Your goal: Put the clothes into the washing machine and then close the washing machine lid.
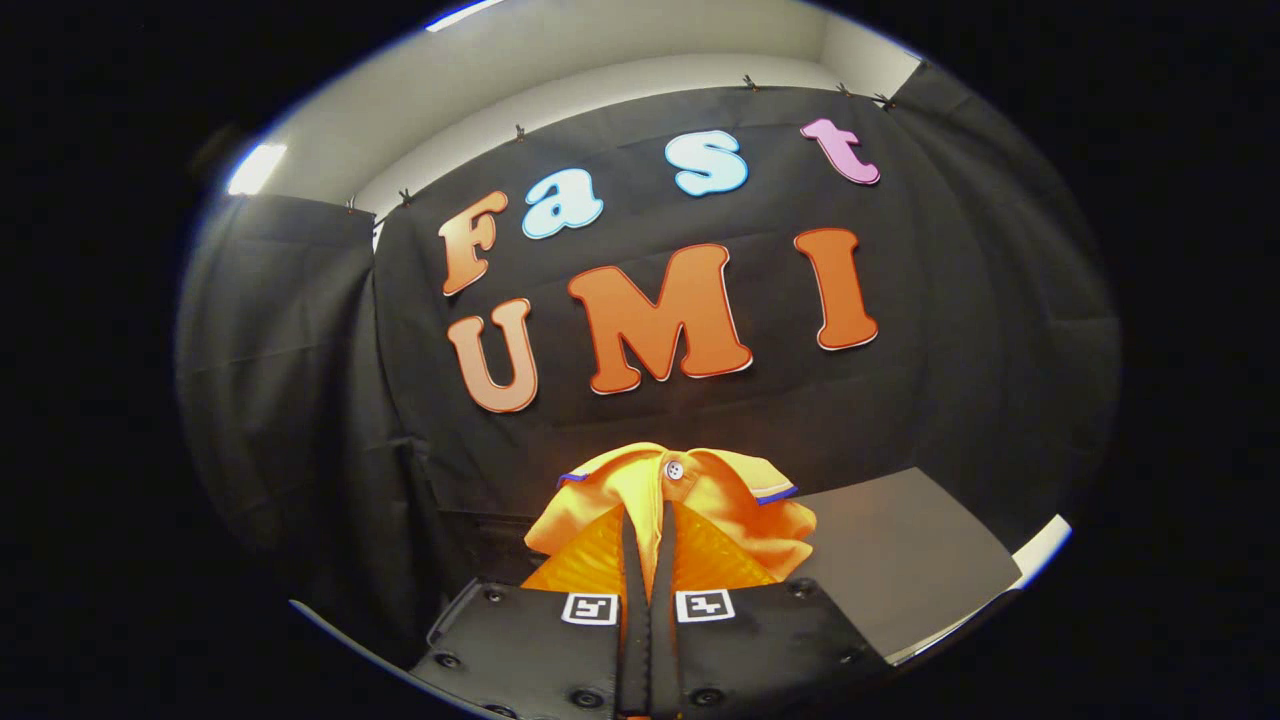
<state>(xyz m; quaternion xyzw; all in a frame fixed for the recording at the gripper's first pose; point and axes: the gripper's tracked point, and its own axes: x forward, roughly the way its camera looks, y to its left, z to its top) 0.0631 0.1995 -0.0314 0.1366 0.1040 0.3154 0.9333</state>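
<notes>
Black cloth wall of the booth, hung by clips from its top edge, behind everything I hold up; pale ceiling with two lit lamps above it. Dark grey flat surface with a white edge, low to the right of my fingers. Orange shirt, blue-trimmed collar spread either side, bunched and lifted clear in front of the wall. My gripper, fingers together and clamped on the shirt's fabric just below the collar. White button at the collar, just beyond the fingertips
</notes>
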